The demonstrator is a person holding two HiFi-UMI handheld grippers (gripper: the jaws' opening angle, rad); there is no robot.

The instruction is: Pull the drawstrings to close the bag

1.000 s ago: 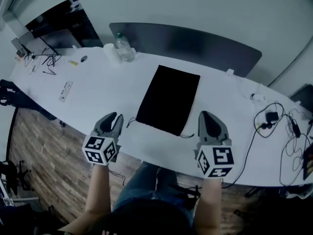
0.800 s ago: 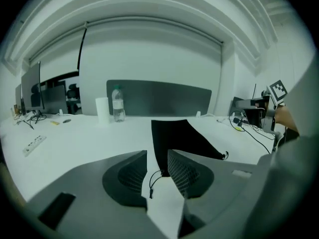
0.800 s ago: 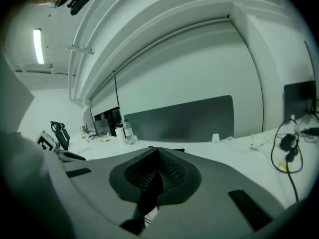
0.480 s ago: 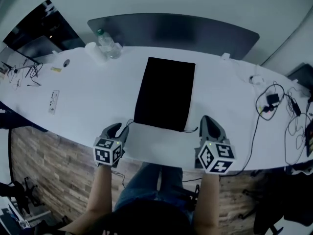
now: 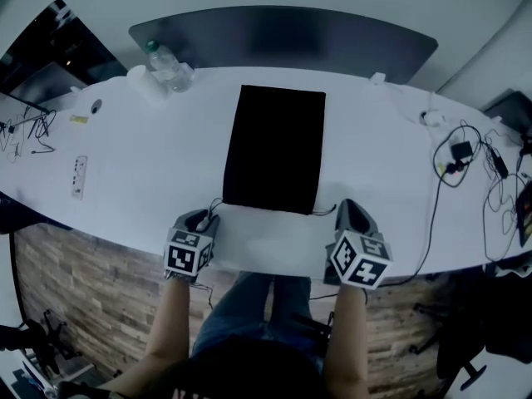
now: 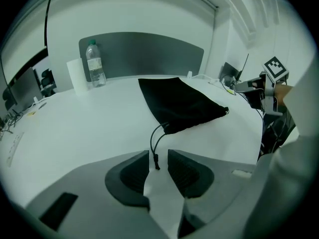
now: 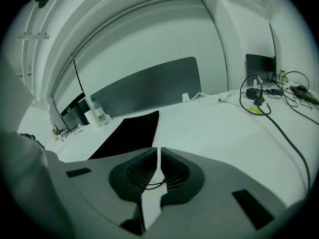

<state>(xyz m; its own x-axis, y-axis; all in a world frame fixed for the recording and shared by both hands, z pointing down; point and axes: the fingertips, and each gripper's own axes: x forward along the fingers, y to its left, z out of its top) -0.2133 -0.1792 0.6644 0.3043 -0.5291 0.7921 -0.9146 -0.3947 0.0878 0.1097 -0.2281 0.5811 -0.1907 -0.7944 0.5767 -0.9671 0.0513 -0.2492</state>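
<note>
Left gripper (image 5: 202, 220) lowered, jaws just opened astride drawstring (image 6: 152, 144), right gripper (image 5: 351, 211) closed

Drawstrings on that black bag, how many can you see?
2. The left drawstring loops from the near-left corner of the bag, ending between the open jaws of the left claw; the right drawstring leaves the near-right corner beside the right claw.
</note>
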